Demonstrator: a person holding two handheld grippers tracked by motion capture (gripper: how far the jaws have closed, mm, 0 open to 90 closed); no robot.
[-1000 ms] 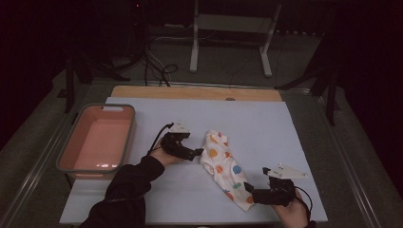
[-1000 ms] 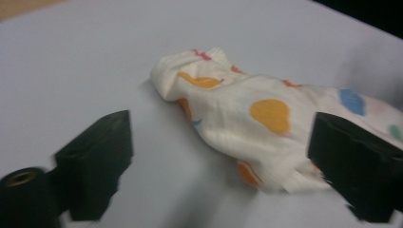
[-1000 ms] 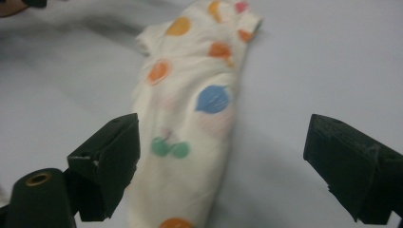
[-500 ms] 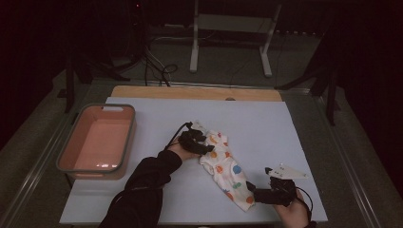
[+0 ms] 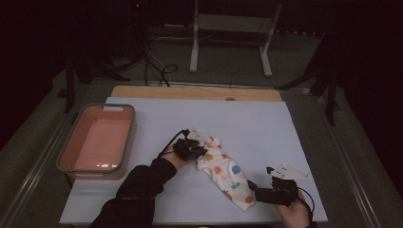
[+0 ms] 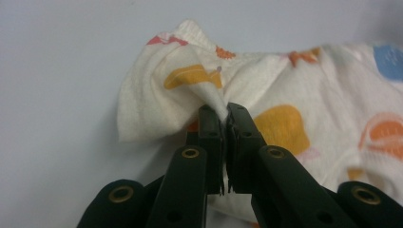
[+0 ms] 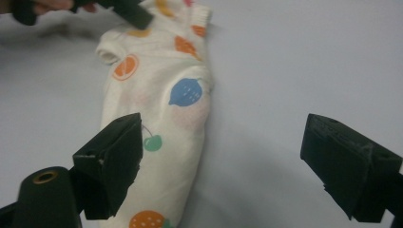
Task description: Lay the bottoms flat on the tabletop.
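High view: a small white garment printed with fruit is seen lying slantwise on the pale surface, toward its near edge and right of the middle, with a pink basin set well apart at the left edge. The left hand-held gripper is placed at the garment's far end; its jaws have just been closing, and in the left gripper view they are seen clenched on a pinched fold of the cloth. The right hand-held gripper is held at the garment's near end, and in the right gripper view its jaws stand wide apart, one jaw above the cloth and the other over bare surface, nothing being pressed. Trouble could come from the thinness of the pinch: only a small peak of fabric is caught, so it could be pulled free if the garment is lifted or dragged quickly. Were the right jaws shut where they stand, only one edge might be taken and the cloth bunched or twisted. How many layers are caught cannot be made out, the underside of the garment is hidden, and its near end is cut off behind the right hand-held gripper in the high view.
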